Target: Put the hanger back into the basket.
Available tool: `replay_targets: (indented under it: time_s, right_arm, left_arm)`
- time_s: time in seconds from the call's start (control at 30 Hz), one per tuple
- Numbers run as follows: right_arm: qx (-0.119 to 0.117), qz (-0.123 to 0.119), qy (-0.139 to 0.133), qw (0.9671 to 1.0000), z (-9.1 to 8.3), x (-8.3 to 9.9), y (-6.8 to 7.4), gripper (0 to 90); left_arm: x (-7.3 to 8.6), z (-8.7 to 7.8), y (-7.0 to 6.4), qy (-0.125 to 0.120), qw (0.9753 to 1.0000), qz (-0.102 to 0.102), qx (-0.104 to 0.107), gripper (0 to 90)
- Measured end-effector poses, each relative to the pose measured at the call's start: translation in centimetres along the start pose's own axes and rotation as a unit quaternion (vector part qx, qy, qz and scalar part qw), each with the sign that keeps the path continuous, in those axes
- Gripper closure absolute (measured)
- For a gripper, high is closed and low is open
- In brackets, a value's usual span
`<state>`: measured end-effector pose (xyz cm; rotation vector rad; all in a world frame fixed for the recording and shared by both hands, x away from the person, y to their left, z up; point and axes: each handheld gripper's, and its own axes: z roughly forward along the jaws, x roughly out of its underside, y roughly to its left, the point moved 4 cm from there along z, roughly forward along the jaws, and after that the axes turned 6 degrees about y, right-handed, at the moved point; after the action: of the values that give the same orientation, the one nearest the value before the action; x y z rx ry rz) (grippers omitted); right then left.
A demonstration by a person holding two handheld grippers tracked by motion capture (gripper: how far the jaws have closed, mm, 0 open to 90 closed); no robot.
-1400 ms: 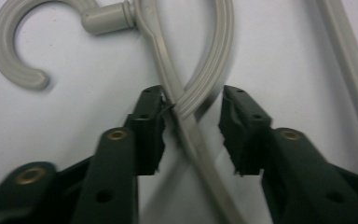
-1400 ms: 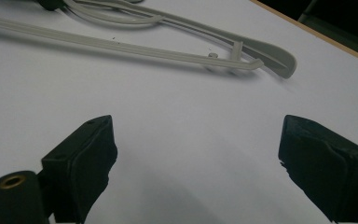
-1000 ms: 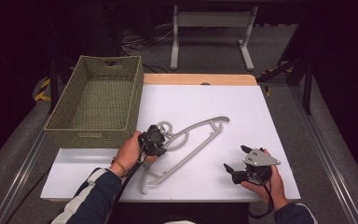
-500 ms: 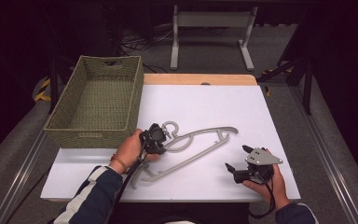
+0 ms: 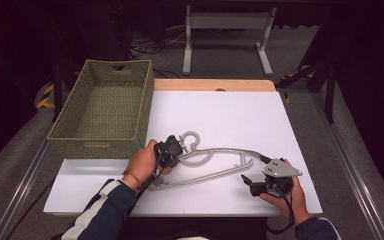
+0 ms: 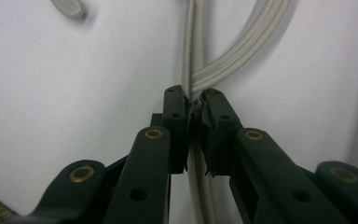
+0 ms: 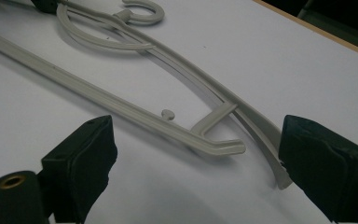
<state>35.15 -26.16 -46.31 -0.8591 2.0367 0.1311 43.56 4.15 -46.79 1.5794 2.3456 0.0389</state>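
A dark room is sitting around my white table (image 5: 230, 120), with a woven basket (image 5: 102, 107) resting at ten o'clock. I'm working a grey hanger (image 5: 215, 162) that's lying flat near the front edge, hook (image 5: 192, 140) pointing toward twelve. My left tongs (image 5: 170, 151) are clamping down on the hanger's rail close to the hook; up close, the pads (image 6: 205, 126) are squeezing the thin grey bar with no gap. My right tongs (image 5: 260, 184) are waiting at four o'clock, jaws spread wide, the hanger's far tip (image 7: 279, 175) lying just between them but not touched. I'm judging this as the pickup step, probably heading for the basket: next I'm needing to close the right pair on that tip, or lift with the left alone and swing toward ten o'clock. The hanger may pivot in a single grip. My left hand (image 5: 142, 162) is hiding part of the rail, and the basket's inside near wall is hard to read.
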Motion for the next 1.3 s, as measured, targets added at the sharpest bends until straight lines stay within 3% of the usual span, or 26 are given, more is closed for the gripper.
replay_targets:
  time_s: [0.1, 0.27, 0.53, 0.57, 0.63, 0.93, 1.0, 1.17, 1.3]
  right_arm:
    - [0.004, 0.000, -0.001, 1.0000, -0.1, 0.0, -0.1, 11.4]
    - [0.020, 0.011, -0.014, 0.9996, -0.7, 0.1, -0.8, 11.7]
    - [0.032, 0.011, -0.022, 0.9992, -1.0, 0.1, -1.1, 11.9]
    - [0.032, 0.011, -0.022, 0.9992, -1.0, 0.1, -1.1, 11.9]
    - [0.034, 0.009, -0.024, 0.9991, -1.0, 0.1, -1.0, 11.9]
    - [0.039, 0.011, -0.032, 0.9987, -1.2, 0.1, -1.2, 11.9]
    - [0.039, 0.013, -0.033, 0.9986, -1.2, 0.0, -1.2, 11.9]
    - [0.041, 0.015, -0.038, 0.9984, -1.3, 0.0, -1.2, 11.9]
    - [0.039, 0.012, -0.037, 0.9985, -1.2, -0.1, -1.1, 11.9]
  left_arm:
    - [0.0, 0.1, 0.1, -0.016, 0.9999, -0.005, 0.001, 81.4]
    - [-0.3, 0.0, 0.3, -0.056, 0.9975, -0.009, -0.041, 81.5]
    - [0.1, -2.0, 0.8, -0.130, 0.9869, -0.029, -0.092, 81.7]
    - [0.1, -2.0, 0.8, -0.130, 0.9869, -0.029, -0.092, 81.7]
    - [0.1, -2.7, 0.8, -0.146, 0.9830, -0.030, -0.108, 81.7]
    - [0.5, -5.3, 1.1, -0.199, 0.9712, -0.041, -0.124, 81.7]
    - [0.6, -5.6, 1.1, -0.202, 0.9708, -0.046, -0.121, 81.7]
    - [1.2, -7.0, 1.5, -0.220, 0.9655, -0.058, -0.127, 81.8]
    - [1.6, -8.0, 1.9, -0.236, 0.9624, -0.075, -0.113, 81.8]
